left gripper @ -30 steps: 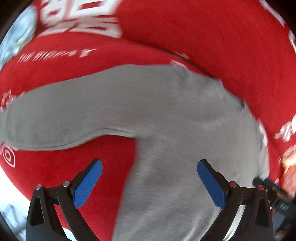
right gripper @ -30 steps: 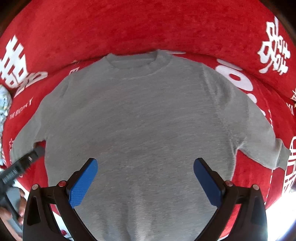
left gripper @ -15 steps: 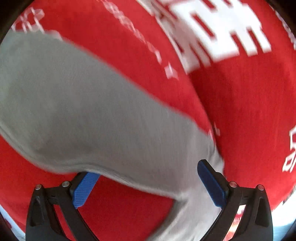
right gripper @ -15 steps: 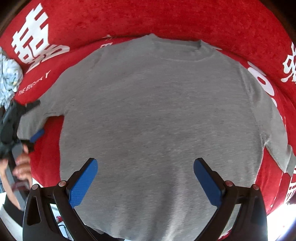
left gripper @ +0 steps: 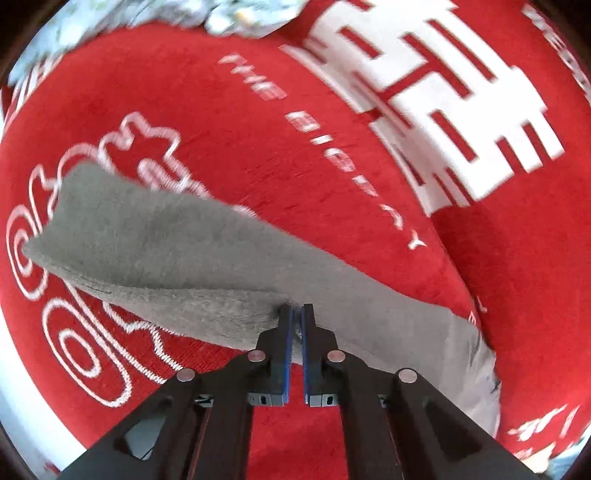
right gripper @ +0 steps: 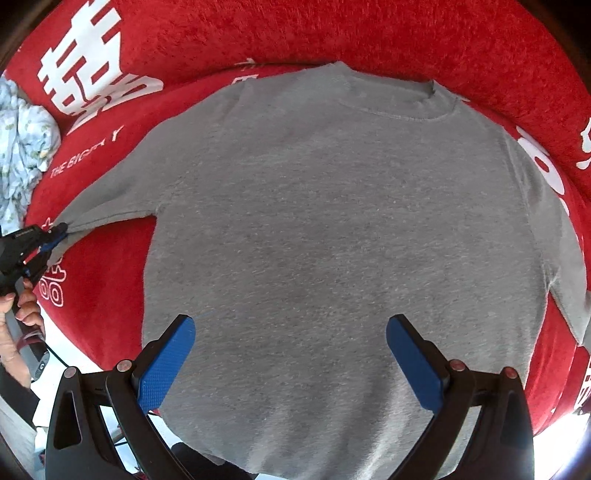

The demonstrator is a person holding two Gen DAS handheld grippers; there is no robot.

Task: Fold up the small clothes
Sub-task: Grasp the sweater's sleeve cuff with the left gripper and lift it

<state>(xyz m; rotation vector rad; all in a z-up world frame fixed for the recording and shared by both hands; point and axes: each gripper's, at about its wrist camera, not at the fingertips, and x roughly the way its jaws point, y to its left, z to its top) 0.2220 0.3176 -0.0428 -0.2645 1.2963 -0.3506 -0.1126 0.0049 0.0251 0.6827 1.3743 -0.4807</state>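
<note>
Left wrist view: red blanket with white lettering, pale floral cloth at its far edge, blurred. Left gripper clenched on the near edge of the grey sweater's sleeve.

Right wrist view: sweater body spread flat on the blanket, collar toward the far edge. Right gripper released, fingers wide above the hem. Only here: a hand holding the left gripper at the left edge.

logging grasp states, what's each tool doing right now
Left tool: closed on the sleeve of the gray sweatshirt.
Right tool: open, holding nothing, above the sweatshirt.
</note>
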